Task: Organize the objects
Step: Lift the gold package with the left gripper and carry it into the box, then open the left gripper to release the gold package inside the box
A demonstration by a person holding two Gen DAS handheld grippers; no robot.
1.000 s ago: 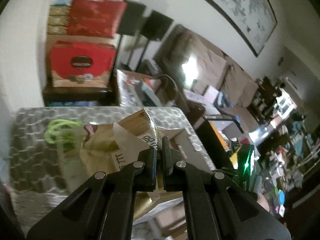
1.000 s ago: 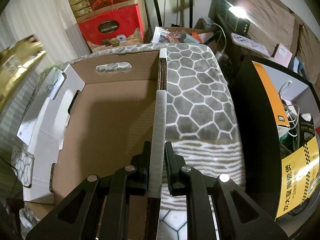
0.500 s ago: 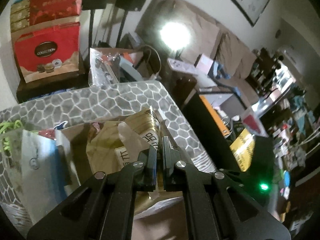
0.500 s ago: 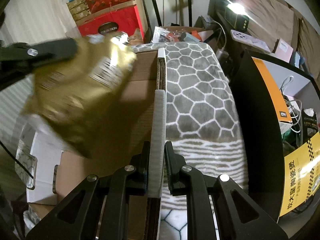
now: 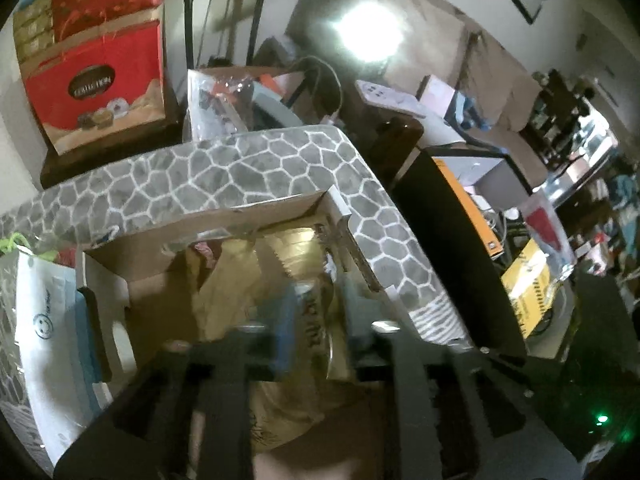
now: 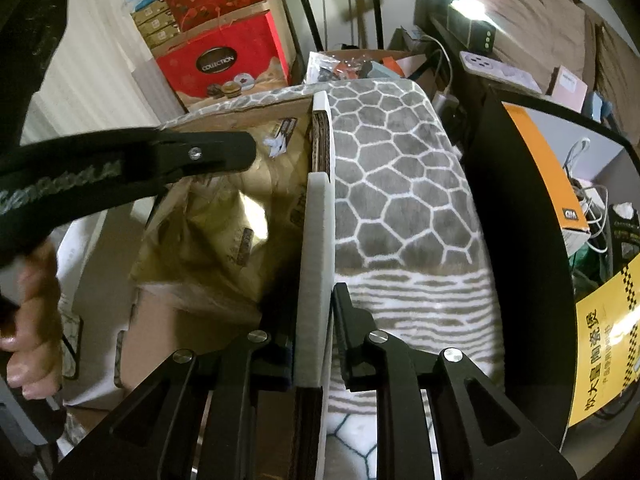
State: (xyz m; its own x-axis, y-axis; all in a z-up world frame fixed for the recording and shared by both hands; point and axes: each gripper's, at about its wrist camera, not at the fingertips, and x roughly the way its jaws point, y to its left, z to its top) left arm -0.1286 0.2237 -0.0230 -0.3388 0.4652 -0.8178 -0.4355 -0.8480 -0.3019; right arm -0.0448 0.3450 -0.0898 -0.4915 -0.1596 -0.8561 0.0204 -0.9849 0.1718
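Gold crinkly foil bag [image 6: 208, 236] drops into my brown cardboard box [image 5: 208, 220]; left claw [image 5: 316, 320] has just been opening, bag between its jaws. Light, slippery; grip its seam. Right claw [image 6: 316, 340] clamps the box wall.

"COLLECTION" on red box [image 6: 222, 65]

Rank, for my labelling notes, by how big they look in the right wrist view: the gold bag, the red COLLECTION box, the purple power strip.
1. gold bag
2. red COLLECTION box
3. purple power strip
The bag lies nearer the camera, so true sizes stay unsure.
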